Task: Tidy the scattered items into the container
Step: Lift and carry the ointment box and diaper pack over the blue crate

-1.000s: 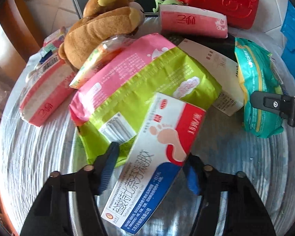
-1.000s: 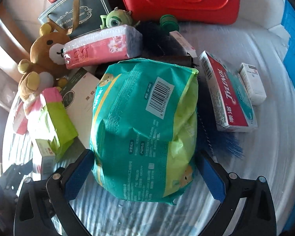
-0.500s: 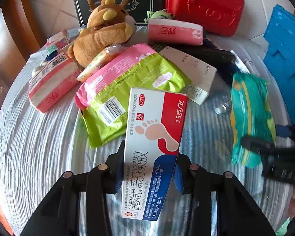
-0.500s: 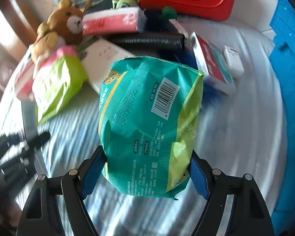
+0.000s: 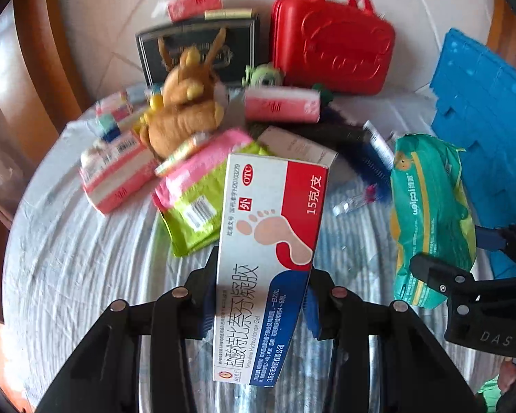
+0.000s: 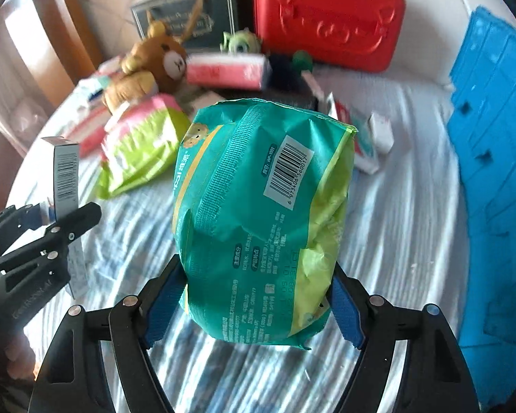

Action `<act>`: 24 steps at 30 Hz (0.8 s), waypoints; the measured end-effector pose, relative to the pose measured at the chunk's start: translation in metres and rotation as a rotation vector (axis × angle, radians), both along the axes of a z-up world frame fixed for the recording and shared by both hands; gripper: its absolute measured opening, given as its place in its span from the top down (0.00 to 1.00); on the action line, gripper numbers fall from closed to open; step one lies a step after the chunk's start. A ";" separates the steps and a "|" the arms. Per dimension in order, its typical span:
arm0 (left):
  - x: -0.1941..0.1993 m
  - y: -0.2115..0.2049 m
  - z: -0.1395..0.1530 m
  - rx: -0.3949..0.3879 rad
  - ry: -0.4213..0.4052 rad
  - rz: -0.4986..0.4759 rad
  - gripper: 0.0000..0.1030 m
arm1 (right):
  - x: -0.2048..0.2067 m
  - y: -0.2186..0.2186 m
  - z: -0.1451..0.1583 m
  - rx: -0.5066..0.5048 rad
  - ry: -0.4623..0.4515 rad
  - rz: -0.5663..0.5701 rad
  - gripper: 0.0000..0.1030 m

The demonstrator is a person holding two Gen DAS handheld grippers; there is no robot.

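Observation:
My left gripper is shut on a long white, red and blue box with a foot picture, held up off the table. In the right wrist view this box stands on end in the left gripper at the far left. The right gripper is shut on a plump teal and green pack with a barcode; its blue pads press into the pack's sides and the pack hangs above the cloth. The left wrist view shows the same pack at the right, in the right gripper.
A blue plastic crate stands at the right edge. At the back stand a red case and a dark gift bag. On the white-clothed round table lie a plush bear, a pink and green pack, pink tissue packs and small boxes.
Both grippers closed on their items and lifted them off the table: the left on the foot box, the right on the teal pack. The table items now look farther away.

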State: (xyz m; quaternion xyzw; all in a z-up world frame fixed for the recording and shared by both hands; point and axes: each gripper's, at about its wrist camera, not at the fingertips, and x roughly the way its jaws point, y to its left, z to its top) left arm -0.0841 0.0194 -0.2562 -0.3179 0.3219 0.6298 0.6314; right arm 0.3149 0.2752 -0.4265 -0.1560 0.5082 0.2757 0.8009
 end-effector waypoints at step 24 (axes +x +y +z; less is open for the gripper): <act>0.105 -0.088 0.161 0.402 -0.052 -0.173 0.61 | -0.084 -0.115 0.193 0.167 -0.453 -0.147 0.24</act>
